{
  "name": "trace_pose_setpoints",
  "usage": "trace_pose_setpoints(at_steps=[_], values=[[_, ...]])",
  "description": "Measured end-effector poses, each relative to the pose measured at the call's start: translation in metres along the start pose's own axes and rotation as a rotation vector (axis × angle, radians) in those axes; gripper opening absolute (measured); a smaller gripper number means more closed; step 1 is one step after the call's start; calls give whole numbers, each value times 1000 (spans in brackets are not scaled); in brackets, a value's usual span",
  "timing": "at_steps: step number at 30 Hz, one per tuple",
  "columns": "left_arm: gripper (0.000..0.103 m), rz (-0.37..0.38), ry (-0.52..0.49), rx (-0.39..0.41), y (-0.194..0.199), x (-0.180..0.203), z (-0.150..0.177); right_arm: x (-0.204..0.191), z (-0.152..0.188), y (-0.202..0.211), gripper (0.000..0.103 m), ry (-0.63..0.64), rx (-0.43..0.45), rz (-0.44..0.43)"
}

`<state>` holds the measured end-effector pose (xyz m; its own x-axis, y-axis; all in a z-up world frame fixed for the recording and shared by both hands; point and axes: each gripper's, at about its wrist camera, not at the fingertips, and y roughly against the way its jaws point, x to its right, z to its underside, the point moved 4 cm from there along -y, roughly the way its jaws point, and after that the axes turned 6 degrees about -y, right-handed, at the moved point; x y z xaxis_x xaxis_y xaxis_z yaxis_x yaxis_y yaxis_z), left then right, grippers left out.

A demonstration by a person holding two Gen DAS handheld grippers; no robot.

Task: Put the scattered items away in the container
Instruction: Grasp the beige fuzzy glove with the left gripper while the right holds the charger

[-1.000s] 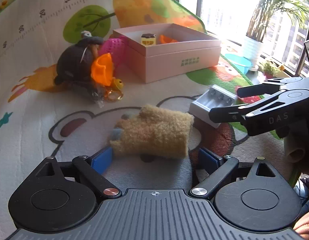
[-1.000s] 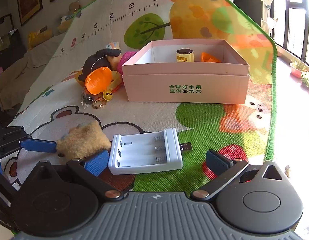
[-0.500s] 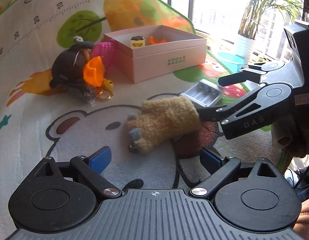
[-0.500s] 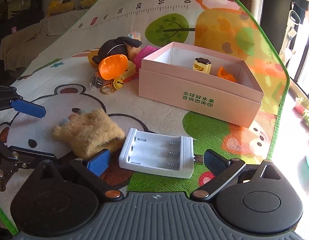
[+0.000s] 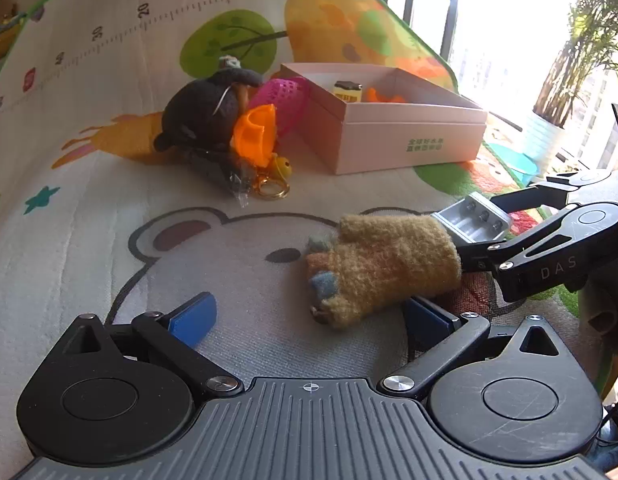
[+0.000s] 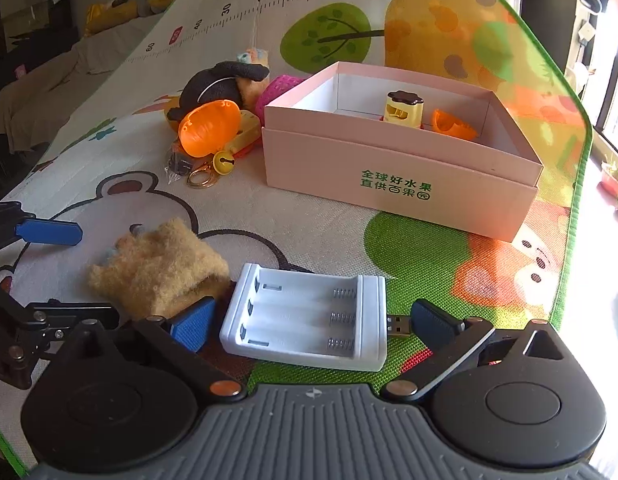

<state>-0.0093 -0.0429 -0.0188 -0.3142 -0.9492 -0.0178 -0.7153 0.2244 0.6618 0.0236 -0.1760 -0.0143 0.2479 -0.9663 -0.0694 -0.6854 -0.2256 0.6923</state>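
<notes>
A tan fuzzy paw toy [image 5: 379, 266] lies on the play mat, just ahead of my open left gripper [image 5: 309, 316] and toward its right finger; it also shows in the right wrist view [image 6: 157, 270]. A white battery charger [image 6: 309, 322] lies between the fingers of my open right gripper [image 6: 309, 326], not pinched. The pink box [image 6: 397, 178] stands beyond, holding a yellow figure [image 6: 403, 108] and an orange piece [image 6: 453, 124]. The box also shows in the left wrist view [image 5: 393, 132]. The right gripper [image 5: 469, 236] reaches in from the right there.
A heap of toys lies left of the box: a dark plush [image 5: 205, 114], a pink mesh ball [image 5: 283, 98], an orange shell [image 5: 255, 136], a bell keyring [image 5: 275, 182]. A potted plant [image 5: 549, 128] stands at the mat's far right edge.
My left gripper has drawn back and turned left, so the paw toy now lies ahead and to the right instead of between its fingers. My right gripper has edged closer around the charger.
</notes>
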Motion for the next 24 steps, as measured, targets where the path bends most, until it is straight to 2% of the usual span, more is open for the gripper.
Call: trace_pose_setpoints(at_steps=[1, 5, 12, 17, 20, 24], values=[[103, -1, -3, 2, 0, 0, 1, -1, 1, 2, 93, 3, 8, -1], [103, 2, 3, 6, 1, 0, 1, 3, 8, 11, 93, -25, 22, 16], [103, -4, -7, -9, 1, 2, 0, 3, 31, 37, 93, -7, 82, 106], [103, 100, 42, 2, 3, 13, -10, 1, 41, 45, 93, -1, 105, 116], [103, 69, 5, 19, -2, 24, -21, 2, 42, 46, 93, -7, 111, 116], [103, 33, -5, -9, -22, 31, -28, 3, 44, 47, 93, -14, 117, 113]])
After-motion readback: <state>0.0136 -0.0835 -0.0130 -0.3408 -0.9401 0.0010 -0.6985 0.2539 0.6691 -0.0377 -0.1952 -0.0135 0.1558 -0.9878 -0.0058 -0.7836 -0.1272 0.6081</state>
